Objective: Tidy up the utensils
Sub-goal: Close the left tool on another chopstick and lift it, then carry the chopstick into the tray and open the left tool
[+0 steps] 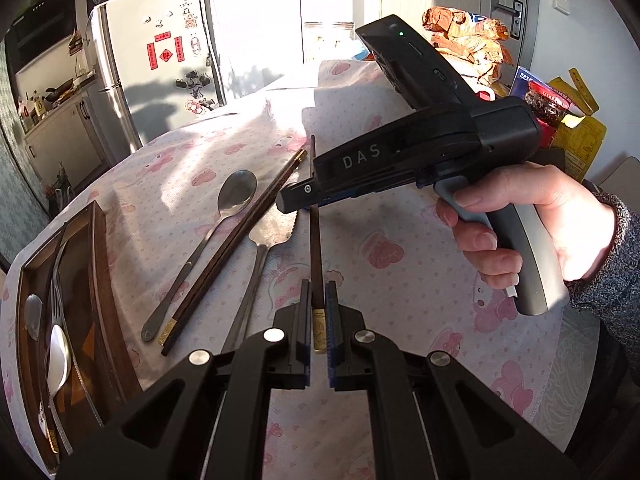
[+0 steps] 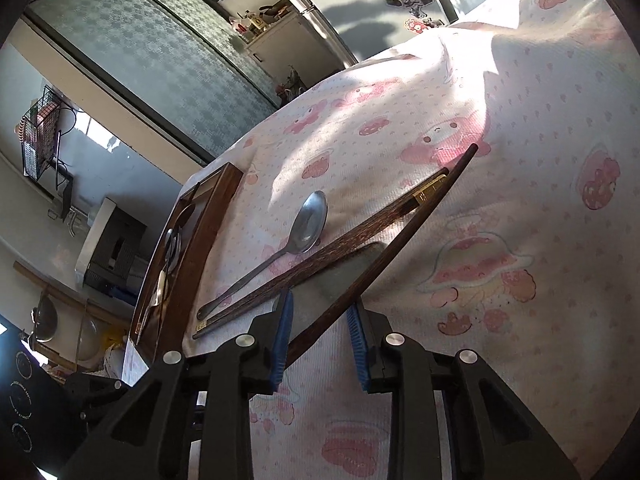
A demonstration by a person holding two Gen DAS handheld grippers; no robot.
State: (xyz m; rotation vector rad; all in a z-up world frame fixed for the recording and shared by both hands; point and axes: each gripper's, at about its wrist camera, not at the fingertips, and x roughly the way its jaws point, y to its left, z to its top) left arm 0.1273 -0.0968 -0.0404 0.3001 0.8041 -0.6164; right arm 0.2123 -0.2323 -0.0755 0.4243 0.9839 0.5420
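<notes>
My left gripper (image 1: 319, 286) is shut on the gold-capped end of a dark wooden chopstick (image 1: 315, 240) that points away over the cloth. My right gripper (image 1: 298, 200) hovers over the same chopstick (image 2: 384, 252) midway along it; in the right wrist view its jaws (image 2: 320, 304) stand open around the chopstick. On the cloth lie a metal spoon (image 1: 224, 216), a second chopstick (image 1: 240, 240) and a serrated cake server (image 1: 266, 236). A wooden tray (image 1: 102, 280) at the left holds a fork, spoons and a knife.
The table wears a pink-patterned cloth (image 1: 400, 260). Bags, boxes and a jar (image 1: 540, 100) crowd the far right of the table. A fridge (image 1: 160, 60) stands behind the table. The tray also shows in the right wrist view (image 2: 208, 232).
</notes>
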